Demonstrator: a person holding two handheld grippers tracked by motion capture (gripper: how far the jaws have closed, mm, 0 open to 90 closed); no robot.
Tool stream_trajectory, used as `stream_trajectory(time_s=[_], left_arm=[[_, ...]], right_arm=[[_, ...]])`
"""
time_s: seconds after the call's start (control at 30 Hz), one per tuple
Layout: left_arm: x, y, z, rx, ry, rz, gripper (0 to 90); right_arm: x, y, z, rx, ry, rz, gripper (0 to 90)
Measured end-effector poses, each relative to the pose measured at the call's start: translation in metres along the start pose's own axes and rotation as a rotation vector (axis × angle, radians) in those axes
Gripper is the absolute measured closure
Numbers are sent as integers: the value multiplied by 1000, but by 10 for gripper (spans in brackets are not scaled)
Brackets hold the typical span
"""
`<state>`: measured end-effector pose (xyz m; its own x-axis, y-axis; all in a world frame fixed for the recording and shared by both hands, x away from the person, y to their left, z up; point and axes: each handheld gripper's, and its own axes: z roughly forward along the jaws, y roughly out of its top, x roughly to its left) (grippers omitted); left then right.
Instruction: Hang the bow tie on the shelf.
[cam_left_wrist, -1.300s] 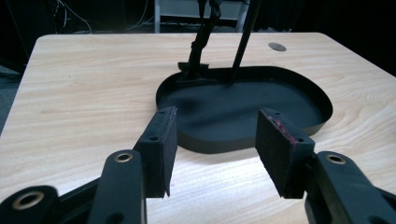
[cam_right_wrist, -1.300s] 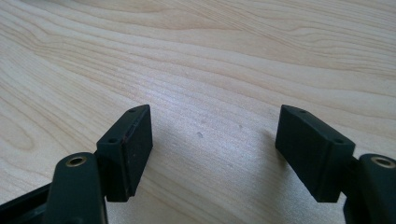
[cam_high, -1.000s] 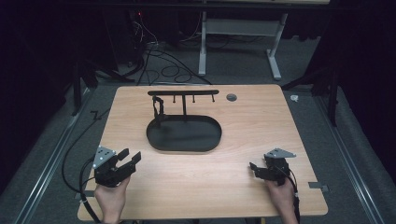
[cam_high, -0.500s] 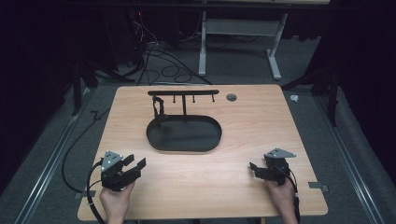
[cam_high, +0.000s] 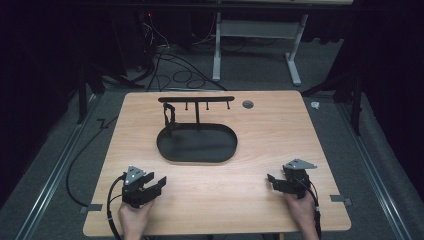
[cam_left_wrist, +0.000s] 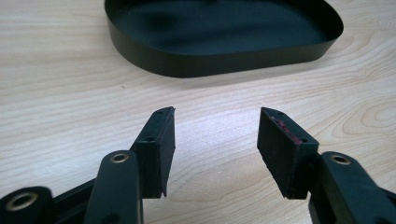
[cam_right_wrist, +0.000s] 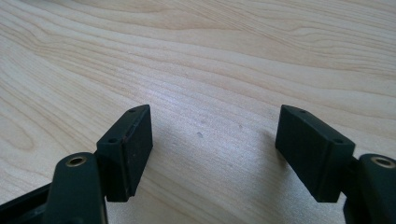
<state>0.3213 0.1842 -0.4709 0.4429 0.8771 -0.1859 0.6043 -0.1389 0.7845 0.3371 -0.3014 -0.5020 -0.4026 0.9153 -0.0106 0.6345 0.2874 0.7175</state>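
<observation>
Tools rest low over a pale wooden tabletop (cam_high: 260, 200), the left tool (cam_high: 156, 183) and right tool (cam_high: 270, 179) both released, nothing between their black pads. A black oval metal tray (cam_left_wrist: 219, 58) with a hook rail lies just ahead of the left tool, well apart from the right. Reaching in too low could likely knock the tray's thin wall and shove it away.

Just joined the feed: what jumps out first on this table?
A black oval tray with an upright hook rack at its back edge sits mid-table. Near the front edge, the left gripper and right gripper rest in the person's hands, both open and empty, on the wooden table.
</observation>
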Motion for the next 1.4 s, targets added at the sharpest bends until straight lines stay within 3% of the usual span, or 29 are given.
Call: stream_trajectory(time_s=[0.53, 1.4], left_arm=[[-9, -1, 28, 27, 25, 21, 469], [-18, -9, 53, 54, 123, 121, 466]], right_arm=[[0, 0, 0, 0, 0, -2, 287], [0, 0, 0, -2, 0, -3, 287]])
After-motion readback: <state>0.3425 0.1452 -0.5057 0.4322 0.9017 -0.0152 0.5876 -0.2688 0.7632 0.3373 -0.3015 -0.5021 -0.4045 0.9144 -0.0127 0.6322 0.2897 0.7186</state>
